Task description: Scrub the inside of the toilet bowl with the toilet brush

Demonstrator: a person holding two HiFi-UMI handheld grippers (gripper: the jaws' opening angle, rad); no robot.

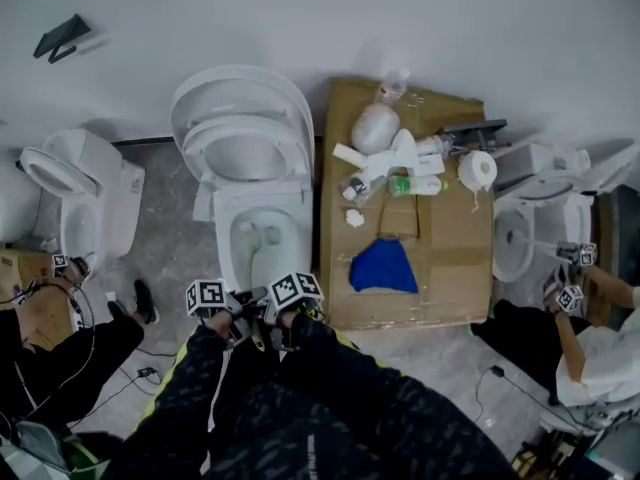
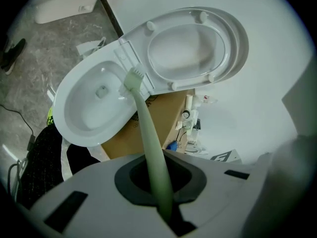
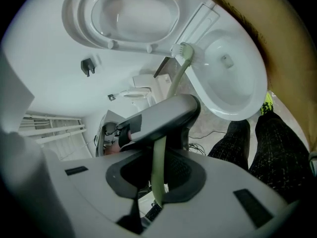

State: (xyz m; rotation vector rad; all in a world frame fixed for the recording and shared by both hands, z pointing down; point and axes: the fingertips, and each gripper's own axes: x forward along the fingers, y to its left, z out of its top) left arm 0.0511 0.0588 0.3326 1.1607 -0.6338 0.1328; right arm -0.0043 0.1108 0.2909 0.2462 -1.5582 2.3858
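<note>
Left gripper view: my left tongs (image 2: 162,190) clamp the pale green toilet brush (image 2: 147,128), bristles at the rim of the white toilet bowl (image 2: 63,125). My right tongs (image 3: 157,185) grip it too.

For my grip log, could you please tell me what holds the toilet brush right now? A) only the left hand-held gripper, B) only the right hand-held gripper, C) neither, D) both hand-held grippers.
D: the toilet brush handle runs between the shut jaws of the left hand-held gripper and of the right hand-held gripper, each in its own view.
</note>
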